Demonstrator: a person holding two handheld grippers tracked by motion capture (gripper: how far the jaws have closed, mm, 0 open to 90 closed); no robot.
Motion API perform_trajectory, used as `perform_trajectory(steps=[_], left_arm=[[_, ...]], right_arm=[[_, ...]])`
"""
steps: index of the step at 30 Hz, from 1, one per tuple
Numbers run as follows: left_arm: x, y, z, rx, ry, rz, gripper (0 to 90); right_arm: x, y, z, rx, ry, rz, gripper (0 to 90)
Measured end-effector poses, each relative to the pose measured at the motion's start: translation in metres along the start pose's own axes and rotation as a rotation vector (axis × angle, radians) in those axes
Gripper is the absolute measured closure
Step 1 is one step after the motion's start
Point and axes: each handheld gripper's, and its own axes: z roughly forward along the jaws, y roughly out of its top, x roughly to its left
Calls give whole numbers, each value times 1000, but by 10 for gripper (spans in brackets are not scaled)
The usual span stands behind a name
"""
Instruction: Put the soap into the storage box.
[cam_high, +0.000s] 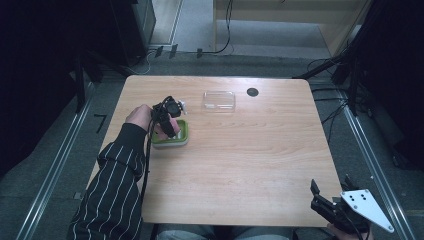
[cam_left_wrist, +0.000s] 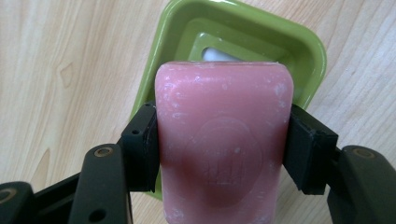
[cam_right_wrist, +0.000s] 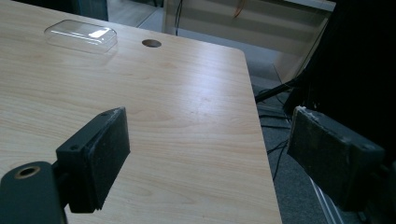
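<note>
My left claw (cam_left_wrist: 219, 140) clamped on a pink soap bar (cam_left_wrist: 223, 140) just above the green soap dish (cam_left_wrist: 308, 51) on the table (cam_high: 250, 150), clear lid (cam_high: 218, 100) lying farther back, my right claw (cam_right_wrist: 210, 154) spread wide, holding nothing, at the table's near right corner.

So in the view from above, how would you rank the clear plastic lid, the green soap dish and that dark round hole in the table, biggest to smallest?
1. Clear plastic lid and green soap dish: they look about alike, and the left tool covers part of the dish, so I won't rank them.
2. Dark round hole, clearly smallest.
</note>
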Motion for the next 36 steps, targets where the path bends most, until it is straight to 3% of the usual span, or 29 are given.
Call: perform_trajectory(steps=[9, 15, 20, 28, 36], left_arm=[[2, 1, 7, -10, 11, 62, 388], [3, 2, 12, -7, 11, 70, 387], [2, 2, 18, -7, 7, 107, 387], [4, 2, 20, -23, 12, 101, 386], [5, 1, 23, -34, -11, 93, 384]], right_arm=[[-2, -1, -3, 5, -9, 2, 137], [-2, -2, -3, 6, -13, 2, 137], [-2, -2, -3, 7, -14, 2, 137], [-2, -2, -3, 5, -15, 2, 137], [-2, -2, -4, 4, -16, 2, 137]])
